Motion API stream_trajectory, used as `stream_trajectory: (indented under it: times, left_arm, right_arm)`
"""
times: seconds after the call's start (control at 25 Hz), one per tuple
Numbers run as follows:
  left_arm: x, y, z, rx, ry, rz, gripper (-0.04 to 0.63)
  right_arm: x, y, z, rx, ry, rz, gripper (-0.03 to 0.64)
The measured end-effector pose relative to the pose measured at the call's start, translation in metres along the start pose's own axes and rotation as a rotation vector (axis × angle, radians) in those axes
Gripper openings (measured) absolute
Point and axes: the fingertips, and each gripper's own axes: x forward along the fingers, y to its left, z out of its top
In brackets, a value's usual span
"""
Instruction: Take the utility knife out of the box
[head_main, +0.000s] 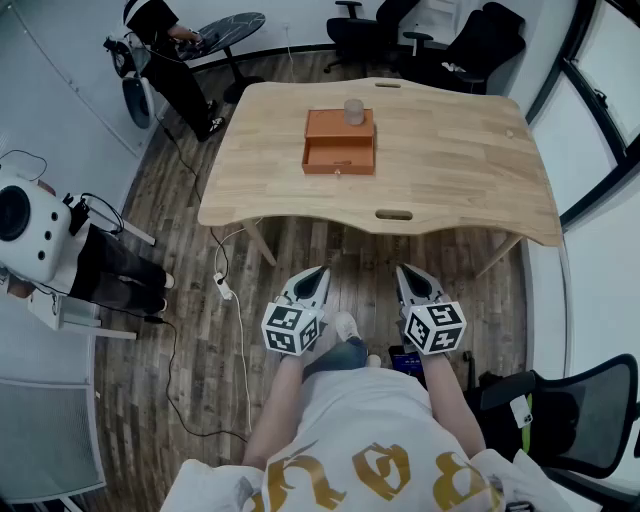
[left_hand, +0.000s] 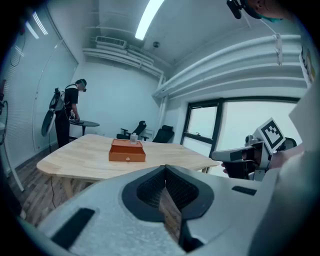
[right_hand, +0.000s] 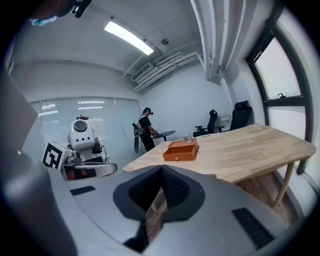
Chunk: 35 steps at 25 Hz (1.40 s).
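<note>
The left gripper and right gripper are held side by side, tipped slightly downward, short of the bench, their fingers pressed together, empty.

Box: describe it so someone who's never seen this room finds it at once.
Look at the light wooden table in the middle of the room. Toward its far side, about midway across, sits a flat orange-brown box. It is the only coloured thing on the table, and a small translucent cup stands on top of it.
</note>
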Motion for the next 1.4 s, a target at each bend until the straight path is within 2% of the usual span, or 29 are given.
stream_trajectory:
  times: [0.2, 0.48, 0.84, 1.16, 1.4]
  left_arm:
    - [0.01, 0.005, 0.003, 0.002, 0.002, 0.021, 0.009]
    - [0.013, -0.004, 0.008, -0.009, -0.006, 0.012, 0.009]
    - [0.027, 0.008, 0.009, -0.015, -0.013, 0.037, 0.009]
    - [0.078, 0.034, 0.024, -0.016, -0.026, 0.028, 0.009]
    - [0.144, 0.075, 0.058, -0.007, -0.037, 0.01, 0.009]
  right_arm:
    - [-0.001, 0.008, -0.001, -0.014, 0.009, 0.042, 0.011]
    - [-0.008, 0.0, 0.005, -0.006, 0.001, 0.037, 0.011]
    - [0.008, -0.009, 0.002, 0.016, 0.012, 0.053, 0.011]
    - [0.049, -0.044, 0.022, 0.039, -0.001, 0.028, 0.011]
    - [0.106, -0.084, 0.044, 0.069, 0.018, -0.011, 0.011]
